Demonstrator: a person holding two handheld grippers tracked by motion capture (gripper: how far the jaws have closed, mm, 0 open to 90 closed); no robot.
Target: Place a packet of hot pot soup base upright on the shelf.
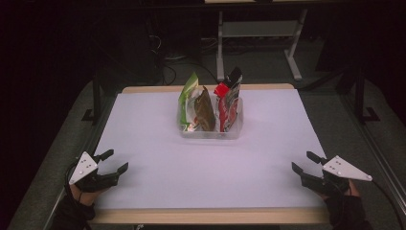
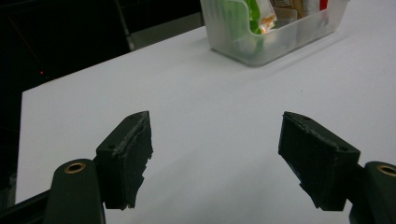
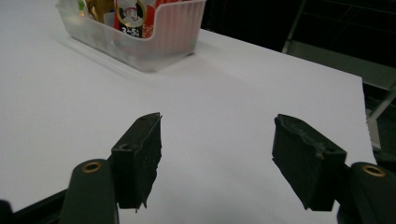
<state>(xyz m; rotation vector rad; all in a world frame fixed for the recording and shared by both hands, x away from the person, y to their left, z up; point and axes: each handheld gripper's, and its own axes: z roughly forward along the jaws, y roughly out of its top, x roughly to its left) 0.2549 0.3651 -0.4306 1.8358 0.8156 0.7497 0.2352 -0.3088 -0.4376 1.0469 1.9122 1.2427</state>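
Tools point(image 1: 114, 161) point(image 1: 302, 161) gaping at table point(image 1: 158, 158) edges, bin point(image 1: 210, 132) distant.

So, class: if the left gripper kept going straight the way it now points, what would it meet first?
Probably the clear plastic bin of snack packets. The left gripper, jaws open and empty, points across bare white table towards it; depth is uncertain.

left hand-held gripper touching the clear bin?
Apart. The high view shows the left hand-held gripper at the table's near-left corner, with bare white table between it and the clear bin.
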